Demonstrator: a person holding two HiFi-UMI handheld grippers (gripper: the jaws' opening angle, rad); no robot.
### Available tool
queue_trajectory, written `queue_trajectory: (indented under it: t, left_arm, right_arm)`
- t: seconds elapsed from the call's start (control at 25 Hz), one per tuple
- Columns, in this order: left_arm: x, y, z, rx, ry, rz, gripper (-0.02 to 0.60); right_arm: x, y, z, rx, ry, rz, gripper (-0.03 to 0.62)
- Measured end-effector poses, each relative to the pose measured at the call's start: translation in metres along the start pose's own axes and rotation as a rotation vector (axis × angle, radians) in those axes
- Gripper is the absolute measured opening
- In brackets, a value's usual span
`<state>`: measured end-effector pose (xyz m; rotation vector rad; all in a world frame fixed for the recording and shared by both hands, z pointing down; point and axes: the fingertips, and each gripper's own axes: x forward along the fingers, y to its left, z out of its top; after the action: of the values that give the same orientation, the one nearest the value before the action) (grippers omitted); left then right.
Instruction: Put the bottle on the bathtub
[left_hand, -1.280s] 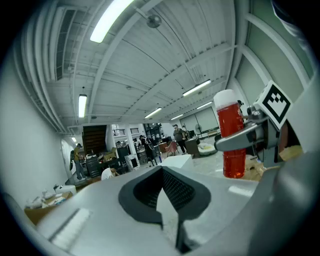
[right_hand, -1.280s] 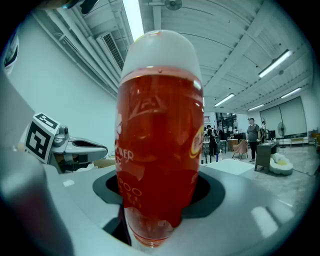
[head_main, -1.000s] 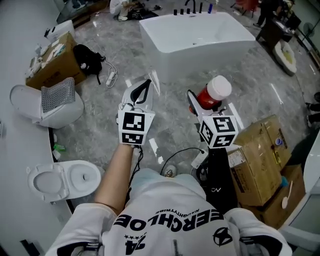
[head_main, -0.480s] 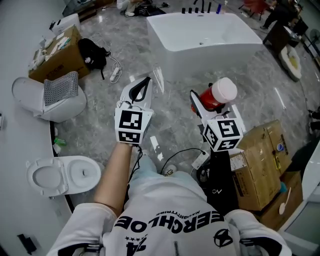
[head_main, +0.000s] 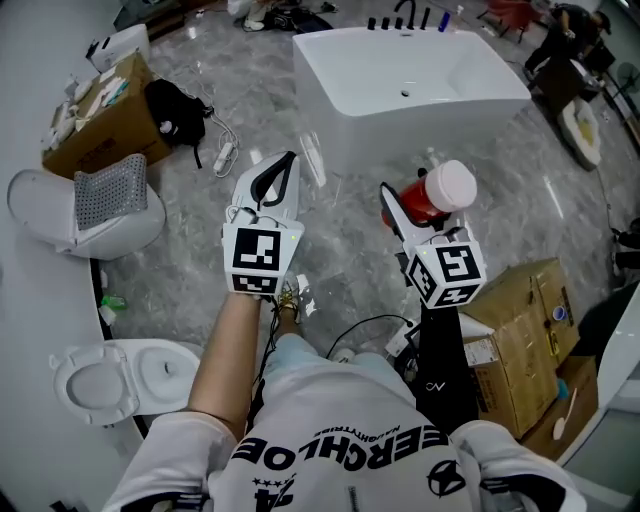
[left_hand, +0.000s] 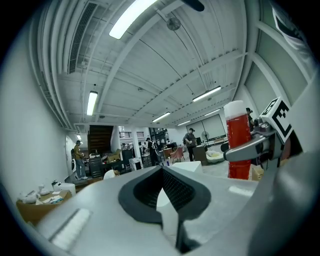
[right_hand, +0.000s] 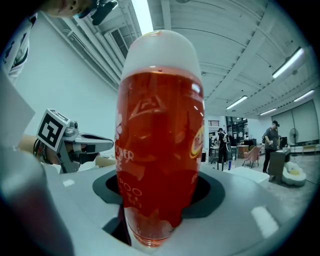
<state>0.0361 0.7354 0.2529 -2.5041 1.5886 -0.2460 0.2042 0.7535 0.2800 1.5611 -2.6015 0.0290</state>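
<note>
I hold both level: left gripper jaws together, right gripper jaws clamped on a smooth, red, white-capped cylindrical bottle.

- I count one bottle.
- I see one bathtub.
- I count two toilets: near toilet, far toilet.
- I make out at least two cardboard boxes: left box, right box.
- I see one black bag.
- I work two grippers: left gripper, right gripper.
</note>
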Motion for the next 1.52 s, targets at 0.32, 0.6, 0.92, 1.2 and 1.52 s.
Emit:
queue_trajectory:
  t: [0.32, 0.6, 0.92, 1.2, 1.52]
  left_arm:
    - [0.104, 0.099, -0.012, 0.007, -0.012, -0.073, 0.000]
    - [0.167, 0.175, -0.022, -0.007, -0.016, -0.107, 0.000]
    - [0.203, 0.230, -0.043, -0.022, -0.004, -0.138, 0.000]
    - [0.232, 0.263, -0.056, -0.034, 0.008, -0.125, 0.000]
    - [0.301, 0.292, -0.074, -0.007, 0.017, -0.091, 0.002]
  right_arm:
    - [0.134, -0.017, 0.017, -0.005, 0.015, -0.067, 0.314]
    - [0.227, -0.022, 0.035, -0.007, 0.014, -0.110, 0.315]
    - [0.302, -0.022, 0.040, -0.007, 0.032, -0.124, 0.316]
    - [0.357, -0.032, 0.048, -0.018, 0.030, -0.111, 0.316]
    - [0.430, -0.068, 0.039, -0.019, -0.002, -0.068, 0.316]
